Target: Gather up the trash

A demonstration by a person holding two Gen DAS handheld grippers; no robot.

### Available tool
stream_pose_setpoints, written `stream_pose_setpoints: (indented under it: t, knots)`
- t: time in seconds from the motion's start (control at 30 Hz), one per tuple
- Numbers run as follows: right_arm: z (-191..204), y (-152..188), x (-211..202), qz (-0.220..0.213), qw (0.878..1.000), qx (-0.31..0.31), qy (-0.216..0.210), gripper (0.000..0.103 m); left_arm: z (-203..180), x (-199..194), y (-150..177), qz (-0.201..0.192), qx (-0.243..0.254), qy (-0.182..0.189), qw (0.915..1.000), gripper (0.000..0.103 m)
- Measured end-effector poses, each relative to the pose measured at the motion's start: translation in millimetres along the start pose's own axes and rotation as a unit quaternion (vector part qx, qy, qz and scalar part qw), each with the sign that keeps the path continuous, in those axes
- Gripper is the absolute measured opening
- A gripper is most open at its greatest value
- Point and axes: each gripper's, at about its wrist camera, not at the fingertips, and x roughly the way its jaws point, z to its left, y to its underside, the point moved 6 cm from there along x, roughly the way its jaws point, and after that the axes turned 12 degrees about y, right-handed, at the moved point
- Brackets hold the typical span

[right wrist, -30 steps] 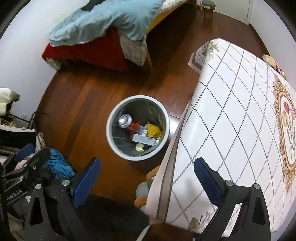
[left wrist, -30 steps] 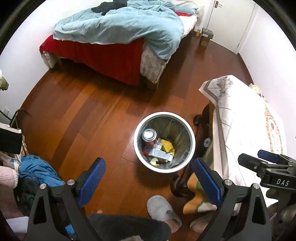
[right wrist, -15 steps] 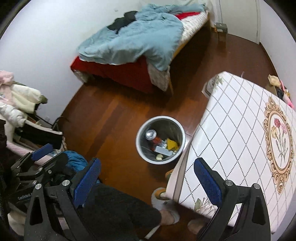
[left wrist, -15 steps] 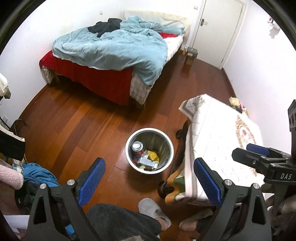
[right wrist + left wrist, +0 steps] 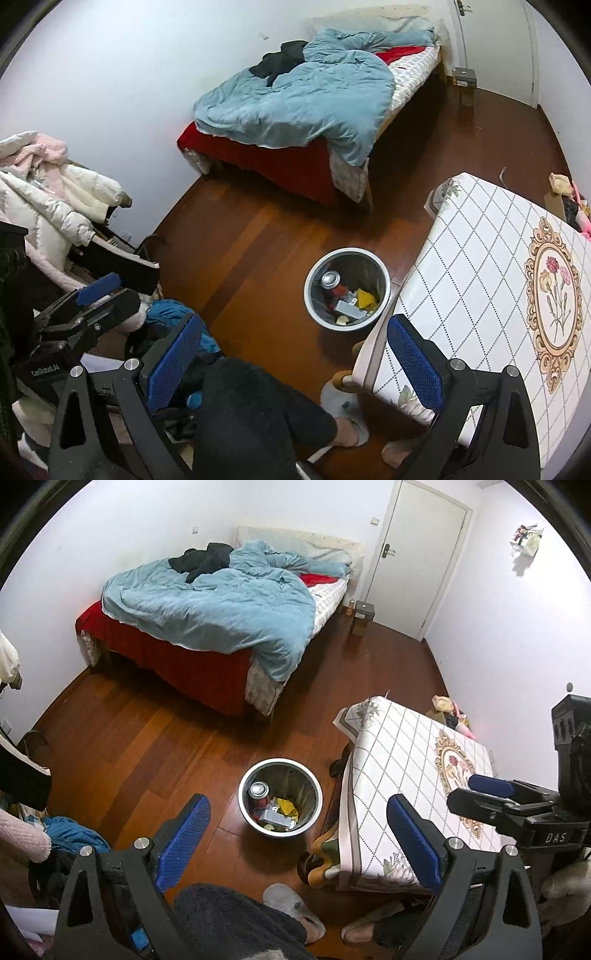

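A round metal trash bin stands on the wooden floor beside the table; it also shows in the right wrist view. Inside lie a can, a yellow wrapper, a grey box and other scraps. My left gripper is open and empty, held high above the bin. My right gripper is open and empty, high above the floor between bin and table. The right gripper also shows at the right of the left wrist view, and the left gripper at the left of the right wrist view.
A table with a white patterned cloth stands right of the bin. A bed with a blue duvet is at the back. Clothes pile on a rack at the left. The person's legs and slippers are below. A door is at the far right.
Both grippers have risen and pulled back, so the bin looks smaller and more of the room shows. Both stayed open and empty.
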Motion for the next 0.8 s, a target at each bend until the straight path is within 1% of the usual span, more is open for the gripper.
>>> stream_pose_setpoints:
  t: [0.1,0.27,0.73,0.8]
  knots:
    - [1.1,2.0,-1.8,0.004,1.0,-0.001,-0.004,0.102,-2.5,-4.5,2.0,-0.001,-0.003,0.007,1.0,0.097]
    - [-1.5,2.7,0.1,0.011,1.0,-0.002,-0.01,0.102,-5.5,-3.5,6.5,0.008,-0.008,0.021,0.9997,0.097]
    - [0.1,3.0,4.9,0.023,1.0,-0.01,-0.013,0.102,-7.5,-1.6,10.4,0.013,-0.013,0.028,0.9994,0.097]
    - [0.8,3.9,4.7,0.026,0.999,-0.01,-0.016,0.102,-6.9,-1.9,10.4,0.014,-0.014,0.031,0.9993,0.1]
